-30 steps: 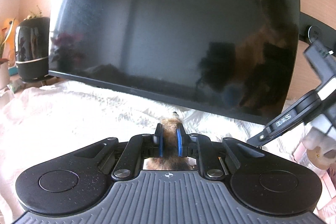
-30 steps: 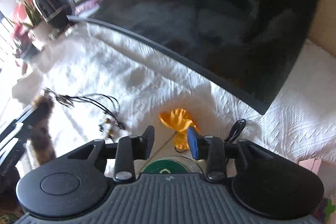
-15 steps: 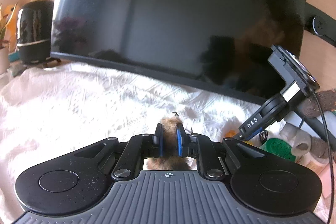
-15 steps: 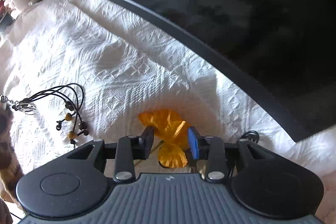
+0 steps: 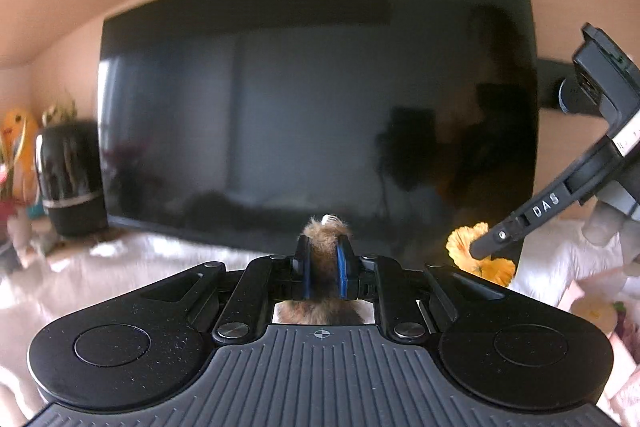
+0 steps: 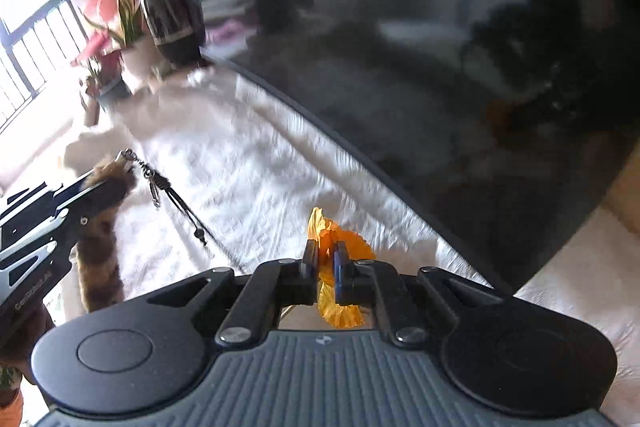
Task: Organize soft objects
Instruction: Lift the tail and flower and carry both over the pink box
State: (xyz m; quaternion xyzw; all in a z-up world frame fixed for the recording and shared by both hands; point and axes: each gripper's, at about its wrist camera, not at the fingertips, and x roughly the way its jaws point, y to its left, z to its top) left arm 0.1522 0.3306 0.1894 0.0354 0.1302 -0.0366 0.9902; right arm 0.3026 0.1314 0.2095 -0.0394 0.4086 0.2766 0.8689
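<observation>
My left gripper (image 5: 323, 269) clamps a brown fur tail (image 5: 325, 235) at frame centre; my right gripper (image 6: 327, 269) pinches an orange flower (image 6: 340, 303) above the white cloth (image 6: 248, 179); a dark TV (image 5: 316, 107) fills the background, a black speaker (image 5: 68, 179) at left.

Shaggy brown fur tail (image 5: 325, 241) with a metal clasp, crinkly orange fabric flower (image 6: 344, 247), textured white cloth (image 6: 248, 179), glossy black screen (image 5: 312, 107).

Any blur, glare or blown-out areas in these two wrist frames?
Left wrist view: motion blur smears the white cloth and black speaker; the furry tail is sharp. Right wrist view: window overexposed, TV screen shows reflections, cloth streaked.
</observation>
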